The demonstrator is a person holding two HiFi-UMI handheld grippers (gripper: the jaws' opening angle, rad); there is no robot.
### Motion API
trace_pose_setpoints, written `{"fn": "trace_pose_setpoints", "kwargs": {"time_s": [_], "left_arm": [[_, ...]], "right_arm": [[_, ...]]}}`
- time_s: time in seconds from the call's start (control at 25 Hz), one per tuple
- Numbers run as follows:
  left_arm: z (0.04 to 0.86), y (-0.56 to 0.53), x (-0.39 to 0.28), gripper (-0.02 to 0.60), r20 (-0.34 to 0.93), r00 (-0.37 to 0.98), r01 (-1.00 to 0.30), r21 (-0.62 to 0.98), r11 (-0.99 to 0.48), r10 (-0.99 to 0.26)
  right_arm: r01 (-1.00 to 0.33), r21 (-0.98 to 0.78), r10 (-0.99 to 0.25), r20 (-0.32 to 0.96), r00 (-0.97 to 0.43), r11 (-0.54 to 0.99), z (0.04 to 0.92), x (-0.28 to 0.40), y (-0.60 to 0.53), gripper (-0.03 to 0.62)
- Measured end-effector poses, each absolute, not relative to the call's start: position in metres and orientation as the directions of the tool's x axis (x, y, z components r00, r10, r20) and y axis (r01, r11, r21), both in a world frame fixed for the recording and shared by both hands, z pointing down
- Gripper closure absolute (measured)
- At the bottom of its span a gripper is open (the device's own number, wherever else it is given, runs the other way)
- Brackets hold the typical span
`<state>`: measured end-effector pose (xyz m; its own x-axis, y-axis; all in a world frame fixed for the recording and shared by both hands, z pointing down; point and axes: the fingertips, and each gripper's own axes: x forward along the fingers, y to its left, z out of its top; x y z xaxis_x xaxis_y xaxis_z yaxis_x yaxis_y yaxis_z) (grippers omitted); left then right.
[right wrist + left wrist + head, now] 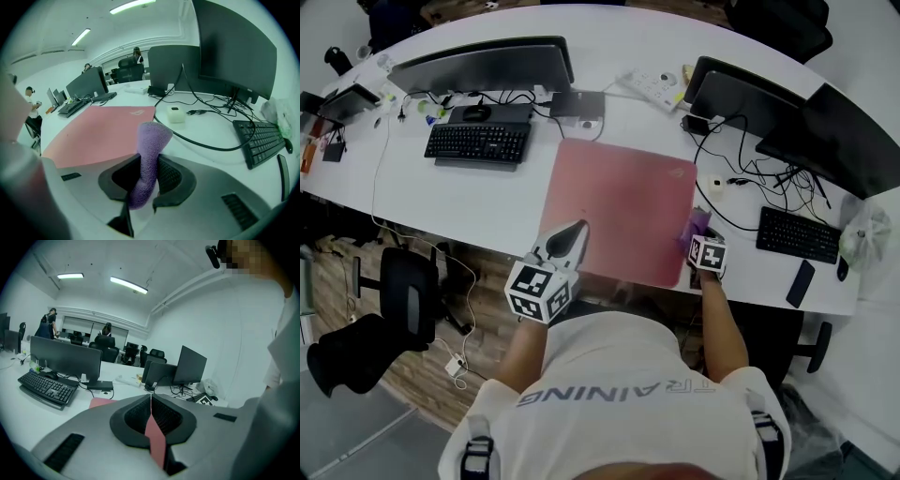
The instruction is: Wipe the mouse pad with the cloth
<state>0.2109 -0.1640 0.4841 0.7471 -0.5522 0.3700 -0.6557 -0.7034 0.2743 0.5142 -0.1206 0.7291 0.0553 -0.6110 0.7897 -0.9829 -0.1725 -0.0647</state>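
The pink mouse pad (619, 211) lies flat in the middle of the white desk (469, 192). My left gripper (572, 234) is at the pad's near left corner. Its jaws are shut, and a pink strip of the pad's edge (156, 439) shows between them at the left gripper (151, 401). My right gripper (703, 230) hovers at the pad's near right corner. It is shut on a purple cloth (151, 145), which sticks up out of the right gripper (149, 161) over the mouse pad (98, 131). The cloth (699, 222) also shows in the head view.
A black keyboard (478, 142) and monitor (487, 64) stand at the far left. Monitors (830, 136), a second keyboard (799, 234), tangled cables (750, 178), a small white box (176, 114) and a phone (800, 283) crowd the right. A power strip (656, 86) lies at the back.
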Motion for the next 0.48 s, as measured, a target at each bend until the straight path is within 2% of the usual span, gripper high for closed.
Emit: {"fn": "trace_pose_setpoints", "kwargs": {"time_s": [0.24, 0.48], "left_arm": [[0.482, -0.164, 0.192, 0.549, 0.365, 0.748, -0.655, 0.275, -0.704, -0.554], [0.478, -0.171, 0.137, 0.549, 0.343, 0.746, -0.662, 0.291, -0.691, -0.571]], "right_arm": [[-0.962, -0.087, -0.657, 0.746, 0.109, -0.258, 0.701, 0.515, -0.109, 0.493], [-0.967, -0.186, -0.753, 0.658, 0.01, -0.176, 0.648, 0.43, -0.131, 0.493]]}}
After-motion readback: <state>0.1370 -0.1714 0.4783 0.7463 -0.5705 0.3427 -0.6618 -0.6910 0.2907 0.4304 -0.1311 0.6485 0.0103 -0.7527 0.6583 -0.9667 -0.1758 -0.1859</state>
